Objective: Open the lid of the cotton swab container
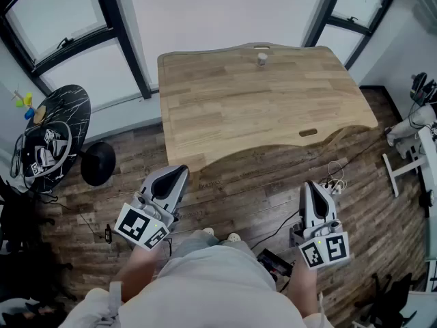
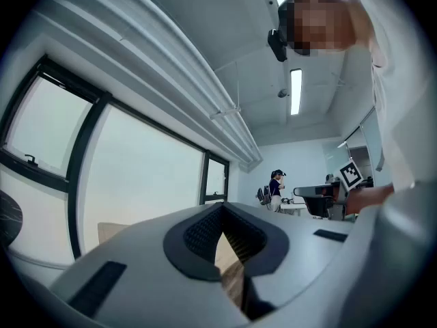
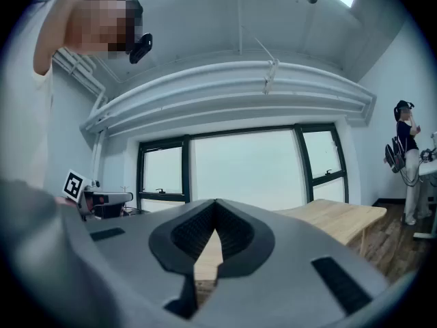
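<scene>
A small white cotton swab container [image 1: 262, 59] stands upright near the far edge of the wooden table [image 1: 225, 108]. Both grippers are held level in front of the person, well short of the table's near edge. My left gripper [image 1: 179, 174] is shut with nothing in it; in the left gripper view its jaws [image 2: 222, 214] meet at the tips. My right gripper [image 1: 308, 187] is shut and empty too, its jaws [image 3: 215, 207] closed in the right gripper view. The container does not show in either gripper view.
A round black stool [image 1: 51, 139] carrying gear stands at the left. Cables and a power strip [image 1: 333, 183] lie on the wood floor near my right gripper. A white frame [image 1: 416, 149] stands at the right. Another person [image 3: 408, 162] stands far off by the windows.
</scene>
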`<state>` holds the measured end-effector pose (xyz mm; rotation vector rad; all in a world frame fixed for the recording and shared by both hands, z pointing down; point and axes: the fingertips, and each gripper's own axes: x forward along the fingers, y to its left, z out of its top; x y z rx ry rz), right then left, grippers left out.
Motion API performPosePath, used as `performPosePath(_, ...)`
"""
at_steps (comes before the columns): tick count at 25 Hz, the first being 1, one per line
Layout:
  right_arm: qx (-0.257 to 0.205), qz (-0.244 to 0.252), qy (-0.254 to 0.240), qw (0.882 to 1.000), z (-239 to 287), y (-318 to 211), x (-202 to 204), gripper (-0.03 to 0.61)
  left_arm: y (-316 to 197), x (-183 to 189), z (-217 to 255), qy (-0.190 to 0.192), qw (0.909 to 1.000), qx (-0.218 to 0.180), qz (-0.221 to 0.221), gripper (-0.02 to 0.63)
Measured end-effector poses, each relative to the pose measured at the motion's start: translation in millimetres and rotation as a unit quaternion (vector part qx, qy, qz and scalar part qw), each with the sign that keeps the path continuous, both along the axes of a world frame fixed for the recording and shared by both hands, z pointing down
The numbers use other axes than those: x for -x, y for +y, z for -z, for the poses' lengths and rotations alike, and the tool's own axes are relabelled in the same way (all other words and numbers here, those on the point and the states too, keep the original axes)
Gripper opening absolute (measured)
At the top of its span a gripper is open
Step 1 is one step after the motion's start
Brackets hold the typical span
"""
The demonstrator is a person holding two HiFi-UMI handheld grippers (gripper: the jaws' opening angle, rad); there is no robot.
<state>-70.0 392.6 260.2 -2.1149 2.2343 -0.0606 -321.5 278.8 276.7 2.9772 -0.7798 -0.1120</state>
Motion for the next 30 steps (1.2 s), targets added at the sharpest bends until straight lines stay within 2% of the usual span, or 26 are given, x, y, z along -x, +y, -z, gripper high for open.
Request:
performPosePath(11, -0.004, -0.008, 0.007, 1.000, -0.6, -13.8, 10.8, 0.018, -15.8, 2.9, -1.4, 0.006, 0.9999, 0.001, -0.015, 0.012)
performPosePath(17, -0.004, -0.012, 0.071, 0.997, 5.2, -23.6, 24.2, 0.018, -26.9, 5.2, -1.5, 0.011, 0.9996, 0.002, -0.024, 0.012)
performPosePath(30, 0.007, -0.014, 0.061, 0.998, -1.0, -35.9, 21.1, 0.018, -46.6, 2.2, -13.5, 0.016, 0.9991, 0.026, -0.030, 0.012)
